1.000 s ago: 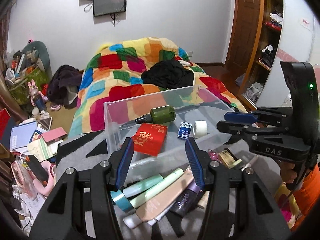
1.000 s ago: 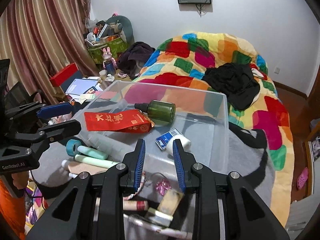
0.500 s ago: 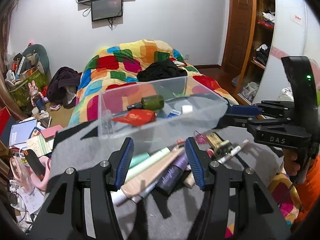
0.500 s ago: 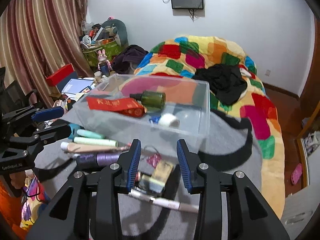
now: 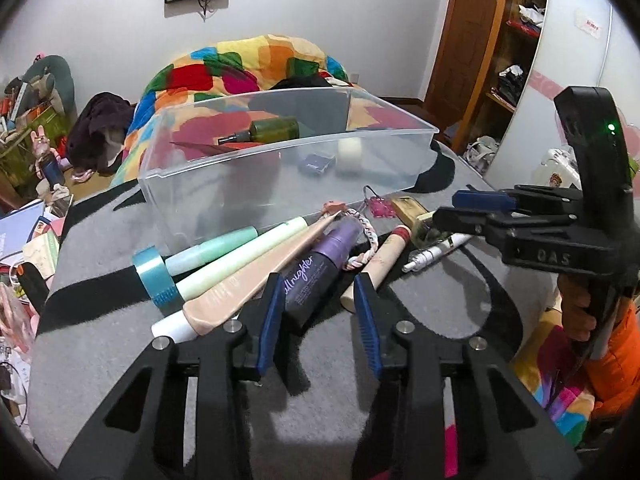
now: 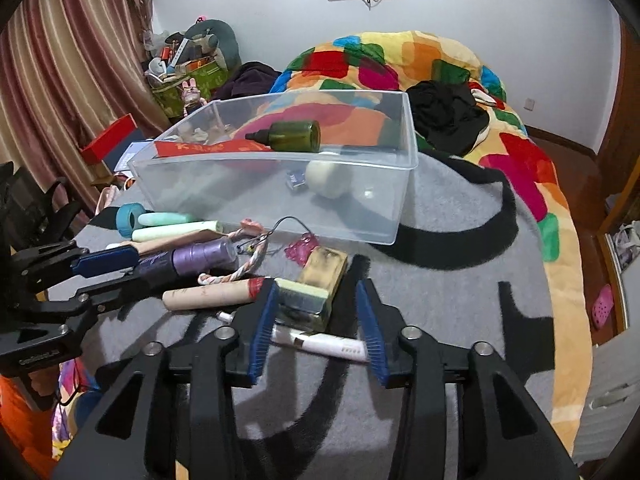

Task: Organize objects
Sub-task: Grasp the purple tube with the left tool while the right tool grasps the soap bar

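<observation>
A clear plastic bin (image 5: 248,196) (image 6: 360,216) stands on the grey-and-black blanket and holds a green bottle (image 5: 276,130) (image 6: 292,136), a red packet (image 6: 208,148), a blue card (image 5: 318,162) and a white roll (image 5: 350,150) (image 6: 326,178). In front of it lie a purple spray bottle (image 5: 316,272) (image 6: 192,258), mint and beige tubes (image 5: 240,256), a beige stick (image 6: 216,294), a gold box (image 6: 316,284) and a white pen (image 6: 328,344). My left gripper (image 5: 318,320) is open, its jaws either side of the purple bottle's base. My right gripper (image 6: 318,324) is open around the gold box.
A blue tape roll (image 5: 154,280) (image 6: 128,218) lies left of the tubes. A braided cord and pink charm (image 6: 300,246) lie by the bin. A colourful quilt (image 6: 400,60) covers the bed behind. Clutter lines the floor at left (image 5: 28,216).
Both grippers dropped from above the bin down toward the blanket in front of it. They now bracket the purple bottle and the gold box, and the right one has opened wider.
</observation>
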Tool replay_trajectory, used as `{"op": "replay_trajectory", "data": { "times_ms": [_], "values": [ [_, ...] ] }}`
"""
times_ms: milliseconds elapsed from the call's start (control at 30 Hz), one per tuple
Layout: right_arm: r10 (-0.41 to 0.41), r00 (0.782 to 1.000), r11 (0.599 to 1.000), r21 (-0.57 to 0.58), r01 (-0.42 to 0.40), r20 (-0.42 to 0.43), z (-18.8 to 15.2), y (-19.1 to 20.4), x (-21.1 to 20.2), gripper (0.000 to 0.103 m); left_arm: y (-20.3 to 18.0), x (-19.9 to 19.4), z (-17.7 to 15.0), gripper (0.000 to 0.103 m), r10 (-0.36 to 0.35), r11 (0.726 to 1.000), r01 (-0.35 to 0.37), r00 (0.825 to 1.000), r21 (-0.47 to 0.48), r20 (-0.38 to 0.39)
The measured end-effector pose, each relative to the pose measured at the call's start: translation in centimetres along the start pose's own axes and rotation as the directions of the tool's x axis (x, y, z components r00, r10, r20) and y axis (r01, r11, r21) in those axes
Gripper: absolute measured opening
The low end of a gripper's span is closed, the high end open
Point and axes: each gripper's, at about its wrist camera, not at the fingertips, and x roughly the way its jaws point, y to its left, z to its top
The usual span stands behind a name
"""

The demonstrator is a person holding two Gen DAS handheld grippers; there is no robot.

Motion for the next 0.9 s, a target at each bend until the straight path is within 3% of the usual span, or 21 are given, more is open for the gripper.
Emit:
{"op": "replay_trajectory", "data": {
  "times_ms": [267, 433, 567, 800, 867, 900],
  "values": [
    [-0.001, 1.000, 1.000, 0.005, 0.001, -0.014, -0.1, 0.8, 1.1, 0.046, 0.3, 1.1, 0.3, 0.036, 0.008, 1.000, -0.008, 1.000, -0.009, -0.020],
    [0.001, 1.000, 1.000, 0.019, 0.000, -0.030, -0.5, 0.7, 1.9, 0.046, -0.3, 1.4, -0.1, 0.036, -0.033, 0.999, 0.033, 0.999, 0.006, -0.036],
    [0.009, 0.999, 1.000, 0.021, -0.009, -0.032, -0.8, 0.6, 2.1, 0.035, -1.6, 1.4, -0.4, 0.036, -0.039, 0.998, 0.041, 0.998, 0.050, -0.043],
    [0.013, 1.000, 0.999, 0.030, -0.013, -0.009, -0.9, 0.4, 1.3, 0.034, -0.7, 2.8, 0.9, 0.036, -0.070, 0.997, 0.069, 0.996, -0.020, -0.051],
    [0.014, 1.000, 0.999, 0.034, -0.014, 0.003, -0.8, 0.3, 0.9, 0.034, -0.4, 3.1, 1.0, 0.033, -0.073, 0.997, 0.071, 0.996, -0.037, -0.047],
    [0.014, 1.000, 0.999, 0.037, -0.015, 0.011, -0.8, 0.2, 0.6, 0.034, -0.3, 3.2, 1.0, 0.026, -0.069, 0.997, 0.068, 0.997, -0.042, -0.044]
  ]
}}
